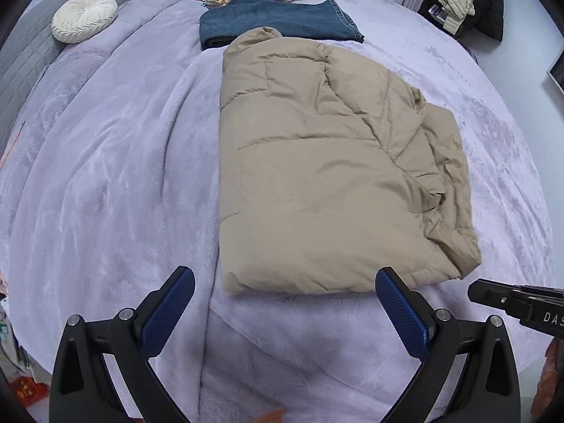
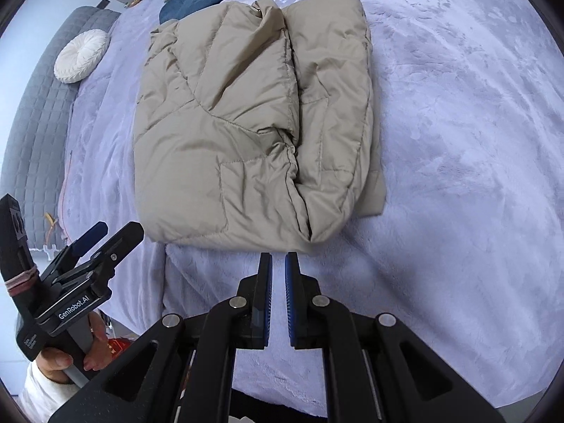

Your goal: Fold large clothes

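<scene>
Beige puffer jacket (image 1: 317, 162) lies folded on the lilac blanket (image 1: 105, 176). Left gripper (image 1: 285, 303) is spread wide, right gripper (image 2: 278, 296) nearly closed, both empty. Near hem should be pinched evenly for the next fold.

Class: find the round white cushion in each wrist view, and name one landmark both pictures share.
Left wrist: cushion upper left, by the grey headboard.
Right wrist: cushion left of centre, by the headboard.
Shared landmark: the folded beige jacket on the bed.
</scene>
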`<state>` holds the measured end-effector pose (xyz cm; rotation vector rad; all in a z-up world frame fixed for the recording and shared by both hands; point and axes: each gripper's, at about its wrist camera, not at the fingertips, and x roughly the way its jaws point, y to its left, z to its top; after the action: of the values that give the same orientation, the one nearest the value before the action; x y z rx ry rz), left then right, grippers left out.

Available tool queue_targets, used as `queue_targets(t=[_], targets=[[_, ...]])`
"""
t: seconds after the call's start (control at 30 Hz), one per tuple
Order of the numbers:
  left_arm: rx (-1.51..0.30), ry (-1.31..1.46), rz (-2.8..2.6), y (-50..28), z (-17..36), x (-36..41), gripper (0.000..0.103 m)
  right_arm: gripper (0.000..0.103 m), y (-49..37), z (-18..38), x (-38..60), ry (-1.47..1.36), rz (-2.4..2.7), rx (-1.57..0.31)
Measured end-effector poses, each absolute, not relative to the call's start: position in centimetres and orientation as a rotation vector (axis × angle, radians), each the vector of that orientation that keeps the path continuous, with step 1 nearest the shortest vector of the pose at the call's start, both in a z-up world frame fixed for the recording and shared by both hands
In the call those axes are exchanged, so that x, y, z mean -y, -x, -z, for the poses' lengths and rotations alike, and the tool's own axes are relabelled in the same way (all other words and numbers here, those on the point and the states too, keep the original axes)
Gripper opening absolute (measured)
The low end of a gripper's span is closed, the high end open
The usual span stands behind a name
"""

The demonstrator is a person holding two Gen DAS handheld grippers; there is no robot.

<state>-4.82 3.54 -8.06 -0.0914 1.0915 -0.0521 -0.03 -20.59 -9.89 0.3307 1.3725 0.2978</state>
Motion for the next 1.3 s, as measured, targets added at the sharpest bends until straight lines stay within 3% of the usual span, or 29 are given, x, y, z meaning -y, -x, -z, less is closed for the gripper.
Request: queue_targets(t=[0.13,0.17,0.27,0.43,0.57,0.77,1.3], targets=[[-1.060,0.141,0.029,7.3,6.0,-3.1,0.103,0.009,2.0,7.8,22.1,-0.298,-0.323,-1.336],[-1.051,0.120,0.004,7.9,5.4,-2.7,0.103,0.016,2.5,7.2,22.4,-0.293,-0.327,-1.323],[-1.042,0.100,-0.030,9.7,3.9,-2.2,0.103,0.060,3.4,5.2,22.9,-0.269,-0.322,-1.273],[-1.015,0.125,-0.047,11.5,1.5,-2.4,0.103,0.061,4.7,2.1,22.8,-0.190,-0.311,-1.192],[-0.991,0.104,-0.031,11.7,-0.5,-2.8,0.103,0.081,5.3,-0.1,22.1,-0.155,-0.275,-1.126],[-0.945,0.075,-0.011,11.6,-3.6,-5.0,0.103,0.088,5.6,-2.8,20.3,-0.131,-0.203,-1.027],[-0.921,0.047,-0.015,10.7,-5.9,-8.3,0.103,0.089,6.2,-5.8,16.5,-0.100,-0.066,-0.933]])
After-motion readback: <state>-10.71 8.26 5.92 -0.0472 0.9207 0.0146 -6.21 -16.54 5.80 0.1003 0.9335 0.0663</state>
